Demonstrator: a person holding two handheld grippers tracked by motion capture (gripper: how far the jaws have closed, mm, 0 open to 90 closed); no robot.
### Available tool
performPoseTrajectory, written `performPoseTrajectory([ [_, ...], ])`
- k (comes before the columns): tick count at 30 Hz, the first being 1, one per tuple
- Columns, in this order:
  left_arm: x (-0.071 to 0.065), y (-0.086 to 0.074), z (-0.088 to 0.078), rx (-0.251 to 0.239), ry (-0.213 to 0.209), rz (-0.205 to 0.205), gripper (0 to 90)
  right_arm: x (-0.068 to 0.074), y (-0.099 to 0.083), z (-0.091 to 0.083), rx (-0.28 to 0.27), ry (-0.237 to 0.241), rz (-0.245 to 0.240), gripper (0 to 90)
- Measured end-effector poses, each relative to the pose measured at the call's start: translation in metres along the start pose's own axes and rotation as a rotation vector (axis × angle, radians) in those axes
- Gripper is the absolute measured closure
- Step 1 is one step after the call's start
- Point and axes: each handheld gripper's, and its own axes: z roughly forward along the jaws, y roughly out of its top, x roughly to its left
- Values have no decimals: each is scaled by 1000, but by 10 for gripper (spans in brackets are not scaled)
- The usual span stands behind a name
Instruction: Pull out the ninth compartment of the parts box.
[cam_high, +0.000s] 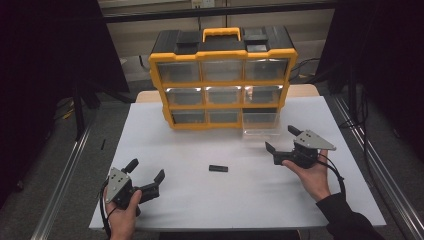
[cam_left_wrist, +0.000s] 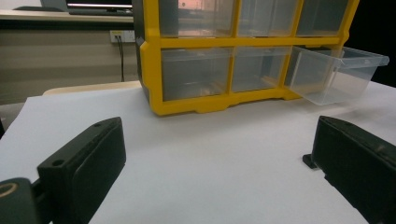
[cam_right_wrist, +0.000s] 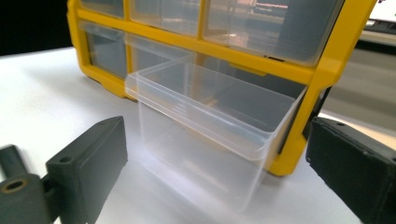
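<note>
A yellow and black drawer cabinet (cam_high: 223, 54) stands at the back of the white table (cam_high: 200, 200). Its bottom right clear drawer (cam_high: 260, 131) is pulled out and looks empty. A small black block (cam_high: 218, 168) lies flat on the table in front of the cabinet. My right gripper (cam_high: 280, 138) is open just right of the drawer's front, and in the right gripper view the drawer (cam_right_wrist: 205, 126) sits close ahead between its jaws, untouched. My left gripper (cam_high: 146, 170) rests open near the front left, with nothing between its fingers (cam_left_wrist: 84, 158).
The cabinet (cam_left_wrist: 152, 70) has three rows of clear drawers, the others pushed in, and a yellow carry handle (cam_high: 221, 33) on top. In the left gripper view the open drawer (cam_left_wrist: 336, 74) juts out at the right. Dark floor and metal rails flank the table.
</note>
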Motion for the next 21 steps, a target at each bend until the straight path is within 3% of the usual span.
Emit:
performPoseTrajectory([
  [9, 0, 0, -1, -3, -2, 2, 30, -5, -10, -18, -32, -24, 108, 23],
  [15, -1, 1, -3, -9, -5, 16, 30, -8, -12, -31, -48, -61, 135, 0],
  [21, 3, 0, -6, -11, -2, -1, 30, -9, -14, -45, -66, -110, 144, 10],
])
